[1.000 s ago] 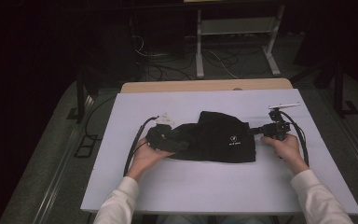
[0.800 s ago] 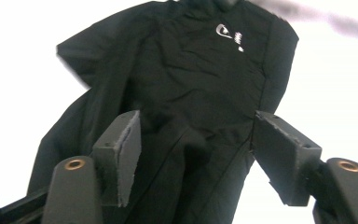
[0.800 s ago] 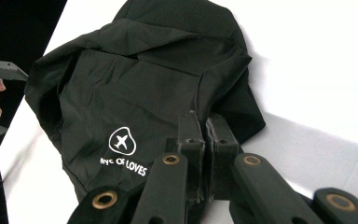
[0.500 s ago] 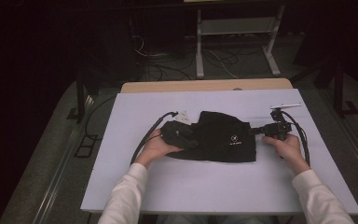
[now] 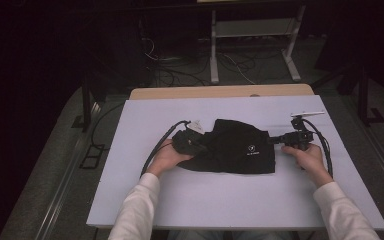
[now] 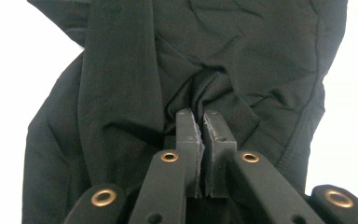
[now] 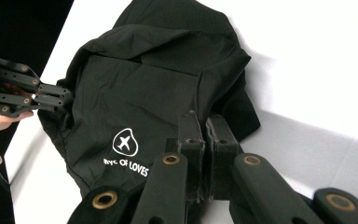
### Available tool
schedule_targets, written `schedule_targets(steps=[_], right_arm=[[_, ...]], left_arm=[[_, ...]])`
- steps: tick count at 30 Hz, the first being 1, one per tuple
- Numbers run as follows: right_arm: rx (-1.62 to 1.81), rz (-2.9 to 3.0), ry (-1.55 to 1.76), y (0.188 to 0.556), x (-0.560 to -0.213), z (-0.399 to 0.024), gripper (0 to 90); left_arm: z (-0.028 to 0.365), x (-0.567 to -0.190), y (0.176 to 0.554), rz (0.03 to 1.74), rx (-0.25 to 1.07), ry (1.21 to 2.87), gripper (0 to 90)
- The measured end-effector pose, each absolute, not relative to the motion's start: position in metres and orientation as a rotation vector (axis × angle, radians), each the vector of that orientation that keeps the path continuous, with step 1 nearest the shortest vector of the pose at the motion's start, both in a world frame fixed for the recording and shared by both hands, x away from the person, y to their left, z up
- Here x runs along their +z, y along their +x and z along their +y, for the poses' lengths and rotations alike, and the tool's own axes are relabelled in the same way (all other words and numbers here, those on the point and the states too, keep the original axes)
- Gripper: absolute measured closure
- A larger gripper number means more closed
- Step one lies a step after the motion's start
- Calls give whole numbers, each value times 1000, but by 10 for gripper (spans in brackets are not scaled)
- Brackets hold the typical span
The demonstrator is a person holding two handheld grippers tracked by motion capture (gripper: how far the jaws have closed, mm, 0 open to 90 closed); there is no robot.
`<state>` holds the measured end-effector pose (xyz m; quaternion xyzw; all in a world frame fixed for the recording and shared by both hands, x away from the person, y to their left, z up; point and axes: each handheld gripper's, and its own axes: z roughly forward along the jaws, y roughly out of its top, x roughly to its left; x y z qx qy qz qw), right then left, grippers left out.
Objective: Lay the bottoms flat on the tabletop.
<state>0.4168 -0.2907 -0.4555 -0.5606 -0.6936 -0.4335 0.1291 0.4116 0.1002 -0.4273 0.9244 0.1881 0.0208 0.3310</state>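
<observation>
High view: left tongs point(image 5: 196, 141) have just closed, pinching the black garment point(image 5: 240, 150); right tongs point(image 5: 275, 141) grip its opposite edge, ready for spreading.

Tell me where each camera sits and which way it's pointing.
High view: above the person's side, looking forward and down at the white table; forearms, left gripper, right gripper.
Left gripper view: along its jaws, pinching the black garment.
Right gripper view: along its jaws, over the garment's logo.
Shared: the garment and the left gripper.
</observation>
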Motion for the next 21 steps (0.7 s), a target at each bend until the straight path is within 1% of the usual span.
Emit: schedule_targets(steps=[7,12,13,15,21], right_arm=[[-1307,-1979,-1608,416,-452,-296,851],[-1397,-1949,-1523,413,-442,-299,851],[-1412,-1944,-1513,412,-439,-299,851],[-1423,-1933,-1503,412,-435,-300,852],[-1453,-1968,-1468,414,-405,-299,852]], left_arm=[[114,-414,413,555,7,2316,880],[132,-399,414,631,-10,2215,879],[132,-399,414,631,-10,2215,879],[143,-390,414,667,-15,2147,879],[164,-372,414,762,-15,1996,880]])
